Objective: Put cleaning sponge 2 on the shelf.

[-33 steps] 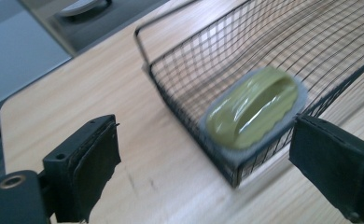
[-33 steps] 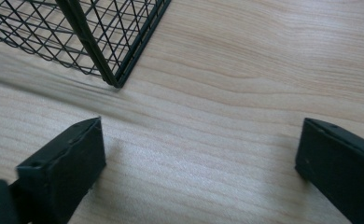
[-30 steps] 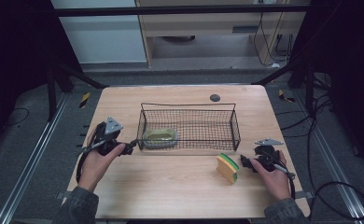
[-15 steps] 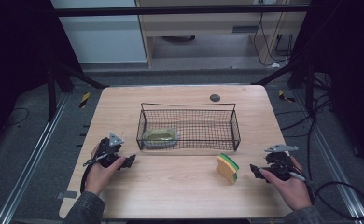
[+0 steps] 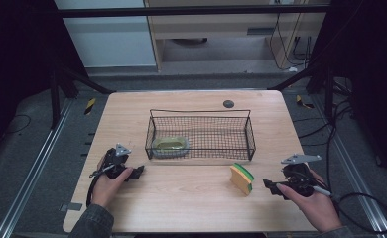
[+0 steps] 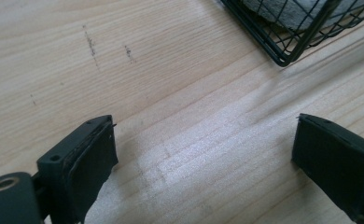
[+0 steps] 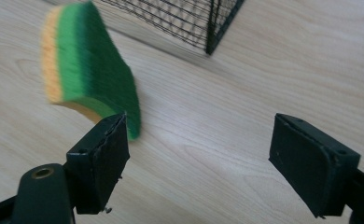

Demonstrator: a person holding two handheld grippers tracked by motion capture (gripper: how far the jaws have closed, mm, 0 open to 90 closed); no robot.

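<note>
A black wire basket (image 5: pixel 200 134) stands mid-table with a pale green sponge (image 5: pixel 170 145) lying in its left end. A yellow and green sponge (image 5: pixel 242 178) stands on edge in front of the basket's right end. My right gripper (image 5: pixel 271 187) hovers just right of it. In the right gripper view the gripper (image 7: pixel 201 121) is open, its jaws have just been closing, and only bare wood lies between them. The sponge (image 7: pixel 89 65) sits beyond the left jaw. My left gripper (image 5: pixel 137 172) is low at the front left, open (image 6: pixel 203 126) over bare wood near the basket's corner (image 6: pixel 283 56).
The wooden table (image 5: pixel 191 198) has a small dark round object (image 5: pixel 228 104) near its far edge behind the basket. Cables trail from both grippers off the front corners. Dark floor and metal rails surround the table.
My left hand has sunk toward the table at the front left. My right hand has drawn back to the right, away from the upright sponge, and its jaws have narrowed.
</note>
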